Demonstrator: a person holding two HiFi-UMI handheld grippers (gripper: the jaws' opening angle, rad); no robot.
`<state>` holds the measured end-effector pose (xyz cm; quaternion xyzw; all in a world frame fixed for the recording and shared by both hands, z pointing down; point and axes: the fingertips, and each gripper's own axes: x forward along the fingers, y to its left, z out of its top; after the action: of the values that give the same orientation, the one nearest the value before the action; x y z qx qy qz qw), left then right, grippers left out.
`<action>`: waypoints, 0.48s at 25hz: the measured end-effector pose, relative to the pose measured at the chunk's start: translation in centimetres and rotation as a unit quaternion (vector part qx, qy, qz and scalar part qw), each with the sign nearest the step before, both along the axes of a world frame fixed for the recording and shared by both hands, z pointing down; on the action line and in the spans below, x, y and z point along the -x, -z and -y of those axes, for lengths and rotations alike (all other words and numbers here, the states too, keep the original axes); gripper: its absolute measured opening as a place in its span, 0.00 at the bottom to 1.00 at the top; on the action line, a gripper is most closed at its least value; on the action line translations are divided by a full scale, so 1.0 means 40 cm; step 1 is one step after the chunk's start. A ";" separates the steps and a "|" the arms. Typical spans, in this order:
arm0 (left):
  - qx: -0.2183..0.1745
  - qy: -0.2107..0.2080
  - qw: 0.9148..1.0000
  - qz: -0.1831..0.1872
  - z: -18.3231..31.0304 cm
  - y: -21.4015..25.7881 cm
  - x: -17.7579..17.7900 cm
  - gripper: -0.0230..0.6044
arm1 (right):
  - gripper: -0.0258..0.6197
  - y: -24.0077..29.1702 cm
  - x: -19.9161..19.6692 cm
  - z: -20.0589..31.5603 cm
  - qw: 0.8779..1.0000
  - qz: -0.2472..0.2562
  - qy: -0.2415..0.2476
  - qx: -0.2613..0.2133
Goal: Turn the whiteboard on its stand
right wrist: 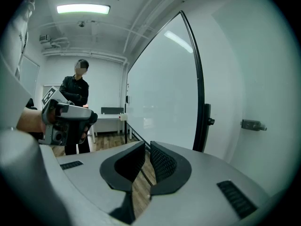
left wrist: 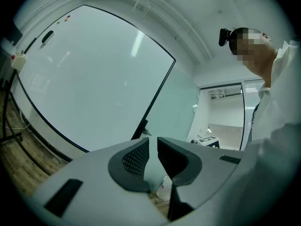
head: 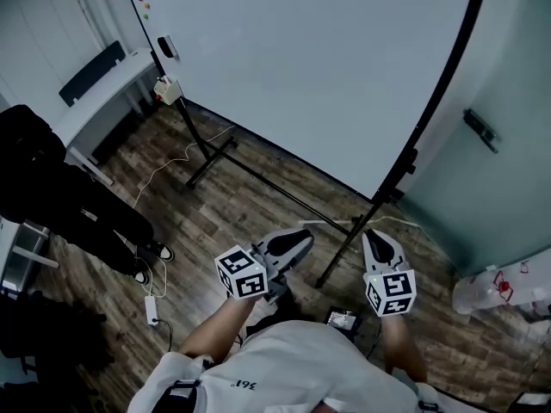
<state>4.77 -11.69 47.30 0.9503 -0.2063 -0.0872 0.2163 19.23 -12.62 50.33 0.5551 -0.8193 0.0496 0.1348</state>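
A large whiteboard (head: pixel 327 67) fills the upper head view, framed in black on a black stand (head: pixel 405 166) whose foot (head: pixel 340 256) reaches the floor just ahead of me. My left gripper (head: pixel 294 241) is left of that foot and my right gripper (head: pixel 381 248) right of it, both short of the board and touching nothing. In the left gripper view the board (left wrist: pixel 94 79) lies ahead of the left gripper (left wrist: pixel 153 144). In the right gripper view the right gripper (right wrist: pixel 147 147) points along the board's edge post (right wrist: pixel 200 93). Each pair of jaws is closed to a thin slit with nothing between.
A person in black (head: pixel 95 222) stands at the left beside a white desk (head: pixel 103 93). Cables (head: pixel 164 166) and a power adapter (head: pixel 152 310) lie on the wood floor. A door with a handle (head: pixel 482 132) is close on the right, a plastic bag (head: pixel 495 291) at its foot.
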 end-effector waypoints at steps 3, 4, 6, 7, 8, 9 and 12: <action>-0.003 0.004 1.000 -0.001 -0.029 0.003 -0.001 0.13 | 0.12 0.008 0.009 -0.021 1.000 0.002 0.005 -0.005; -0.004 0.005 1.000 -0.001 -0.038 0.004 -0.001 0.13 | 0.12 0.010 0.009 -0.028 1.000 0.002 0.007 -0.007; -0.005 0.009 1.000 0.000 -0.058 0.004 -0.001 0.13 | 0.12 0.010 0.009 -0.042 1.000 0.003 0.010 -0.007; -0.005 0.012 1.000 0.000 -0.068 0.003 0.000 0.13 | 0.12 0.008 0.008 -0.050 1.000 0.004 0.011 -0.007; -0.005 0.015 1.000 0.000 -0.077 0.002 0.003 0.13 | 0.12 0.006 0.008 -0.057 1.000 0.004 0.013 -0.006; -0.005 0.019 1.000 0.001 -0.086 0.001 0.006 0.13 | 0.12 0.004 0.009 -0.063 1.000 0.005 0.015 -0.005; -0.005 0.029 1.000 0.003 -0.112 -0.001 0.015 0.13 | 0.12 -0.001 0.017 -0.080 1.000 0.006 0.023 -0.003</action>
<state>4.19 -7.22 47.32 0.9451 -0.2342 -0.0920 0.2083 18.56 -9.40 50.39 0.5358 -0.8330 0.0472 0.1296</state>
